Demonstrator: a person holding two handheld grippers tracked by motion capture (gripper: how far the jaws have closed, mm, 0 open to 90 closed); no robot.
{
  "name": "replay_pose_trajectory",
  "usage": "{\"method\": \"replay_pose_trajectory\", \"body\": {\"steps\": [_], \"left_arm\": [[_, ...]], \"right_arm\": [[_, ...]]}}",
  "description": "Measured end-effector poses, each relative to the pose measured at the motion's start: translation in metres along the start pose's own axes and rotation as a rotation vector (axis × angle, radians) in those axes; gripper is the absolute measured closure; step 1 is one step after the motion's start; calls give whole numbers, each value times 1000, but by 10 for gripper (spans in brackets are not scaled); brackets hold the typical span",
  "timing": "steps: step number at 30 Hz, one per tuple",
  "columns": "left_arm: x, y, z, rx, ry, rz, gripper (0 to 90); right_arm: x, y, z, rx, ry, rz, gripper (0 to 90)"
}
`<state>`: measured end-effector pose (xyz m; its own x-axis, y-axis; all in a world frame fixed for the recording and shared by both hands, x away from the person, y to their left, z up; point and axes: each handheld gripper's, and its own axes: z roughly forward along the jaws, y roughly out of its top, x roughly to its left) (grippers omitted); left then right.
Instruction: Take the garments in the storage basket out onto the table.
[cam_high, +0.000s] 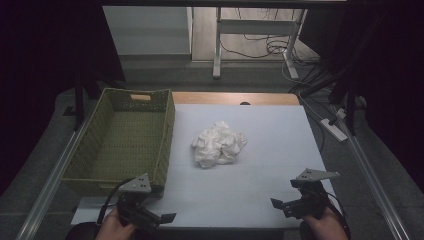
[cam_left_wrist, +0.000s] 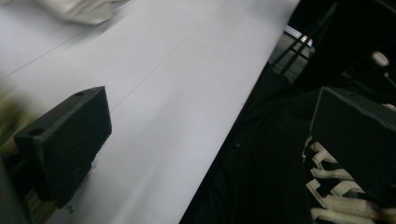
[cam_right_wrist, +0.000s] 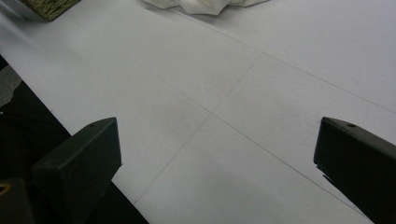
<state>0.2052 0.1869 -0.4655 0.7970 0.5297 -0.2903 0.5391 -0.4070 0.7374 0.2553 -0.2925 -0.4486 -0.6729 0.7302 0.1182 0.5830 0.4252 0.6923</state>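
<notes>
You've got both grippers parked at the near edge of the table (cam_high: 260, 195), and neither one has anything in it. Your left gripper (cam_high: 159, 218) sits low by the near corner of the basket (cam_high: 95, 131), jaws spread wide and empty. Your right gripper (cam_high: 280, 204) mirrors it on the other side, jaws just as wide, nothing but bare tabletop between them in the right gripper view. The target looks to be the cloth (cam_high: 219, 143): one crumpled white bundle, lying alone near the middle of the table, well apart from both grippers and just right of the basket. That basket is green, woven and empty, its open top facing up, likely ready to take the cloth. So the count reads one cloth, one basket, two grippers, both open for a reach forward.
</notes>
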Motion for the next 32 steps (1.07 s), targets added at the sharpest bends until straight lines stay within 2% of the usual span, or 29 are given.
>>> {"method": "replay_pose_trajectory", "body": {"steps": [4,9,13,15,17,19,23,24,28,32], "left_arm": [[6,-14,-13,0,57,-36,0],[14,-23,-30,-3,128,-62,0],[19,-30,-42,-31,144,-100,0],[21,-33,-46,-20,179,-105,0],[24,-35,-50,-24,186,-119,0],[26,-38,-53,-33,173,-130,0],[25,-40,-56,0,217,-125,0],[27,-43,-60,-2,230,-138,0],[31,-47,-65,-23,237,-169,0],[32,-47,-66,-29,229,-180,0]], "right_arm": [[0,0,0,4,-3,-1,9],[0,0,0,0,-4,1,9],[0,0,0,-2,-3,0,9],[0,0,0,-1,-4,1,9],[0,0,0,-3,-4,0,9],[0,0,0,-2,-4,1,9],[1,0,0,-2,-7,-1,9],[1,0,0,-2,-8,0,9],[1,0,0,1,-8,-1,9],[1,0,0,3,-8,-2,9]]}}
